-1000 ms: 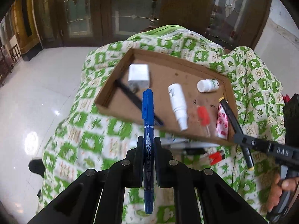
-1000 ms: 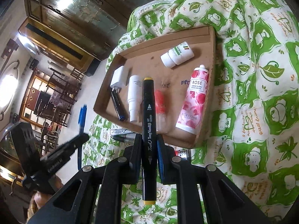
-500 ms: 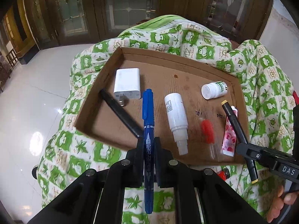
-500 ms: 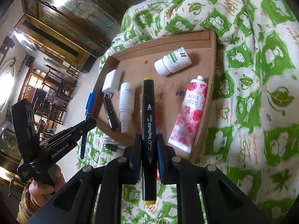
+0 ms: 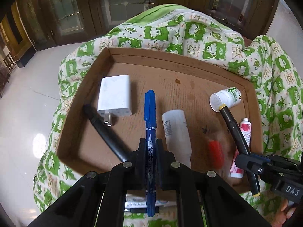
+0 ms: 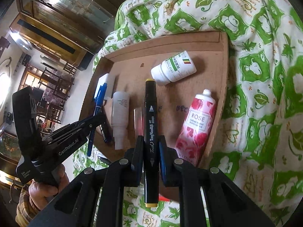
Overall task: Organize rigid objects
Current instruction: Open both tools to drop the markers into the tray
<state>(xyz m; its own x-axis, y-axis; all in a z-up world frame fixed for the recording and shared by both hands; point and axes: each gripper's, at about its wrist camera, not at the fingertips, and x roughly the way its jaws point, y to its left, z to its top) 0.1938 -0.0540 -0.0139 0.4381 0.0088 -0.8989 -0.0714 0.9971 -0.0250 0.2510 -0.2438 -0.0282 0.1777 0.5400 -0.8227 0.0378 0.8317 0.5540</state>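
Note:
My left gripper (image 5: 150, 149) is shut on a blue marker (image 5: 150, 113) and holds it above the cardboard tray (image 5: 170, 64), between the white charger (image 5: 115, 98) and the white spray bottle (image 5: 177, 130). My right gripper (image 6: 150, 147) is shut on a black art marker (image 6: 150, 113) with yellow ends, above the tray (image 6: 170, 41) between the red-capped item (image 6: 139, 121) and the rose hand cream tube (image 6: 197, 124). The tray also holds a black pen (image 5: 106, 132) and a white pill bottle (image 6: 174, 69).
The tray lies on a green and white patterned quilt (image 5: 189, 32). Loose pens (image 5: 136, 204) lie on the quilt just in front of the tray. A tiled floor (image 5: 24, 104) and wooden glass doors (image 5: 113, 3) lie beyond.
Both grippers have moved forward toward the tray with their markers; the tray now looks closer and larger in both views.

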